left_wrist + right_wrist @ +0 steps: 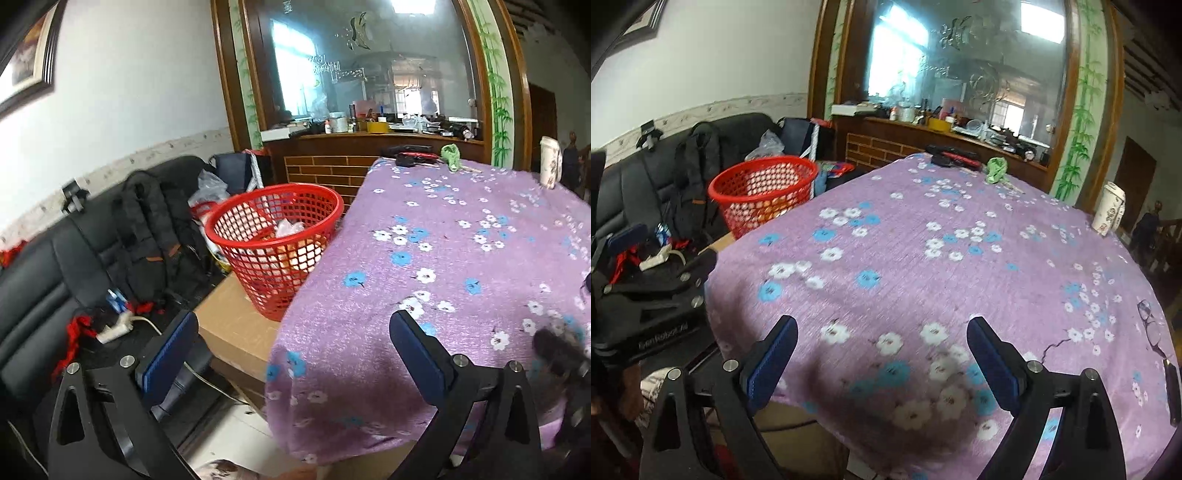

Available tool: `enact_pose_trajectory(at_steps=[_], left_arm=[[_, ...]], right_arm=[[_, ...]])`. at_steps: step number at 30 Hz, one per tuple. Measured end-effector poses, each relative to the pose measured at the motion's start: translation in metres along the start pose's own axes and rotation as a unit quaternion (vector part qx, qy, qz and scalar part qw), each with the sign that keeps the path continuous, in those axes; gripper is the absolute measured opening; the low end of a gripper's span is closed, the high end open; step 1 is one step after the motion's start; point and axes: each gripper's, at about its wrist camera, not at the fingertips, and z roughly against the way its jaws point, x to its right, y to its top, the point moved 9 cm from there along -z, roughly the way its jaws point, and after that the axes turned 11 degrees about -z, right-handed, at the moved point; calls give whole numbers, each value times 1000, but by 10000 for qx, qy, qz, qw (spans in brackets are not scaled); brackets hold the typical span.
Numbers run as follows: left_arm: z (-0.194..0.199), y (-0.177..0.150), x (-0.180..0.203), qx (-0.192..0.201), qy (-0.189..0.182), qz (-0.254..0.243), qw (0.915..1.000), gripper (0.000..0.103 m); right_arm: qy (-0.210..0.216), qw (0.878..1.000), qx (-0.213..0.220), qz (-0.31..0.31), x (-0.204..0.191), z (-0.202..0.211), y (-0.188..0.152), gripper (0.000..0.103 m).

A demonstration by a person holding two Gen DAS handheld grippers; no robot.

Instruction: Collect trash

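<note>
Green wad [996, 169] & cup [1109, 209] far across table; red basket [275, 245] beside.

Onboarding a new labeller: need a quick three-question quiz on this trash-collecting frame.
1. True or false: the red basket stands on the purple floral tablecloth.
2. Which is between the left gripper's fingers: A) crumpled paper, B) a cup, C) nothing?
3. Fill in: on the table's far edge, beside a black and red item, lies a crumpled ____ thing.

Key
1. False: it sits on a cardboard box beside the table.
2. C: both it and the right gripper are open and hold nothing.
3. Green.
</note>
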Motion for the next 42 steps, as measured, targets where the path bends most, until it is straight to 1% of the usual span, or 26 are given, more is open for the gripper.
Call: enact_pose_trajectory(at_steps=[3,5,8,20,25,42], left_arm=[[-5,-2,-7,-17,-165,271,9995,103],[-7,-3,-9,-22,-130,339,9993,103],[-11,-4,-9,-75,6,310,9995,103],[-16,-9,-9,-221,99,323,9992,103],[-18,-12,-10,-284,102,326,9990,103],[-21,-18,-8,-326,91,337,9989,103]], right_arm=[[-21,10000,-34,75,-3,-4,-3,95],[-16,10000,-57,62,-3,-7,-2,95],[-26,9999,-94,73,-3,-11,-3,95],[-57,9999,-118,108,-5,-11,-4,95],[-63,9998,-134,125,-7,-12,-5,95],[-84,9997,-142,172,-11,-13,-6,95]])
